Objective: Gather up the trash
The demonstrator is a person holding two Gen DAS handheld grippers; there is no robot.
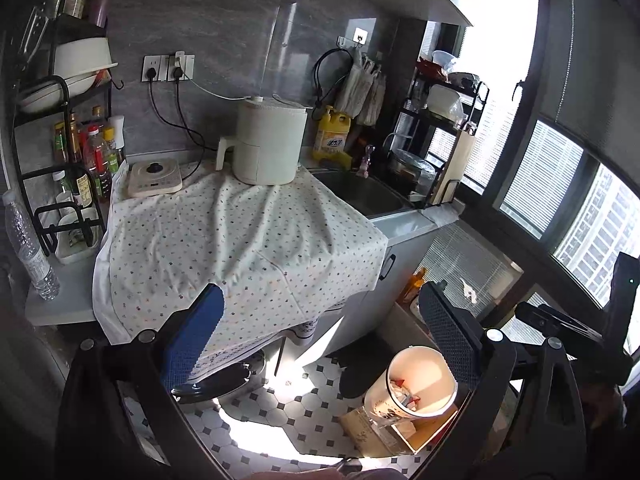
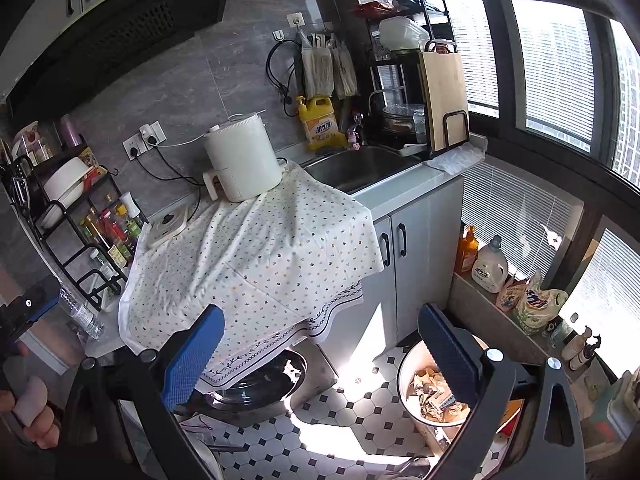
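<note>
**kitchen_lurker:** Left gripper (image 1: pixel 320 336) is spread wide with nothing between the blue pads, hanging off the front edge of the counter over the tiled floor (image 1: pixel 280 412). Right gripper (image 2: pixel 320 344) is the same deal, jaws wide apart and empty. You can even spot the right one poking into the left wrist view at the far right edge.

**tile_fan42:** Where's the trash though?

**kitchen_lurker:** In the white trash bin (image 1: pixel 414 380) on the floor, down by the right finger of each gripper. In the right wrist view the bin (image 2: pixel 404 368) is partly hidden behind that finger, but you can see crumpled wrappers (image 2: pixel 430 394) piled inside. It sits near the cabinet (image 2: pixel 416 240) under the sink (image 2: pixel 360 164), next to a cardboard box (image 1: pixel 372 432).

**tile_fan42:** And the counter?

**kitchen_lurker:** Dotted cloth (image 1: pixel 240 240) is draped over it and hangs off the front. A white air fryer (image 1: pixel 270 140) stands on the cloth's back edge, a small induction hob (image 1: pixel 154 178) to its left, and a clear water bottle (image 1: pixel 28 244) stands at the far left corner. Yellow detergent jug (image 1: pixel 332 136) is by the sink.
</note>
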